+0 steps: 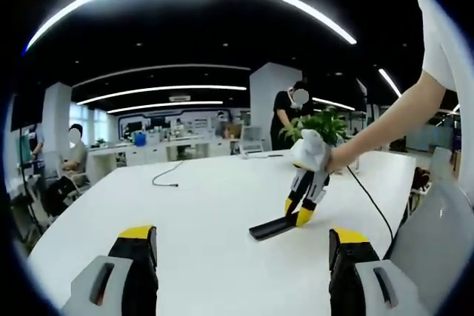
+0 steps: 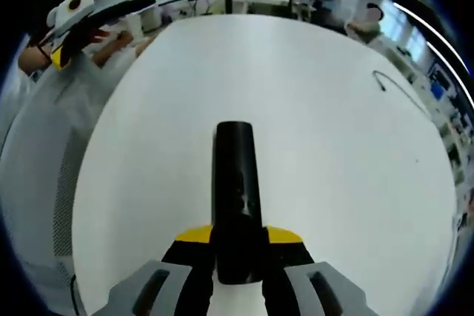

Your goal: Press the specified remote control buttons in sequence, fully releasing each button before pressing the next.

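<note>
My right hand-held gripper [image 2: 238, 257] pinches the near end of the black remote [image 2: 237, 190], which lies flat on the white worktop [image 2: 333, 146] with its long axis running straight ahead, while my left hand-held gripper [image 1: 241, 257] hangs spread and empty, well apart.

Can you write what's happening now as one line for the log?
right gripper: closed around black remote | left gripper: open, off the white table

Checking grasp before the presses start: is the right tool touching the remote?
Touching. In the right gripper view, the right tool has both yellow-tipped jaws against the sides of the black remote, no gap visible either side, on the white table.
</note>
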Tool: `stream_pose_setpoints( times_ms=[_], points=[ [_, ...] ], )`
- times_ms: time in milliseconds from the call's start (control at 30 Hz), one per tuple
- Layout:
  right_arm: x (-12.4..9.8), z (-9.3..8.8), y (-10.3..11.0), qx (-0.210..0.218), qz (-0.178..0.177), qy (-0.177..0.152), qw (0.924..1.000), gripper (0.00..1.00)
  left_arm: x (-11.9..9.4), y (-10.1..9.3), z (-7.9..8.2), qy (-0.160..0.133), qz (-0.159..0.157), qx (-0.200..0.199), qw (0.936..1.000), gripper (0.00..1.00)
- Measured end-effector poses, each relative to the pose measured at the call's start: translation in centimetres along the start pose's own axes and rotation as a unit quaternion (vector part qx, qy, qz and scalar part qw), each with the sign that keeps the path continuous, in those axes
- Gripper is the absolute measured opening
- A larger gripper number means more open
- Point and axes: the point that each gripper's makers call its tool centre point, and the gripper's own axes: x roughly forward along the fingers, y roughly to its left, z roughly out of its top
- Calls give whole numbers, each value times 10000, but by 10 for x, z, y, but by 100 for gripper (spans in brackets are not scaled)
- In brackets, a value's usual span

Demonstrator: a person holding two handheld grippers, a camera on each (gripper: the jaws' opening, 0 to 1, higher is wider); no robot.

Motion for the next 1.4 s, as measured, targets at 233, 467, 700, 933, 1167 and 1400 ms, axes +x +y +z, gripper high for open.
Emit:
stream_pose_setpoints(
  times_ms=[233, 467, 700, 933, 1167, 1400],
  points=[
    [0, 1, -4, 117, -3, -92, 9999, 22, 0, 1, 0, 5, 14, 30, 10000, 100],
    [-1, 6, 1, 860, -121, -807, 9929, 28, 0, 2, -1, 26, 35, 27, 10000, 100],
    [-5, 11, 6, 1665, -305, -1616, 9722, 52, 1, 0, -3, 84, 0, 22, 10000, 100],
    [-23, 15, -3, 2329, -944, -2266, 9410, 78, 1, -2, -5, 146, -51, 6, 9999, 100],
    [-61, 18, -14, 2785, -1666, -2870, 9013, 99, 1, -3, -7, 192, -96, -15, 9998, 100],
    [-99, 7, -2, 2866, -2125, -3134, 8801, 99, 1, -4, -7, 204, -107, -35, 9997, 100]
  ],
)
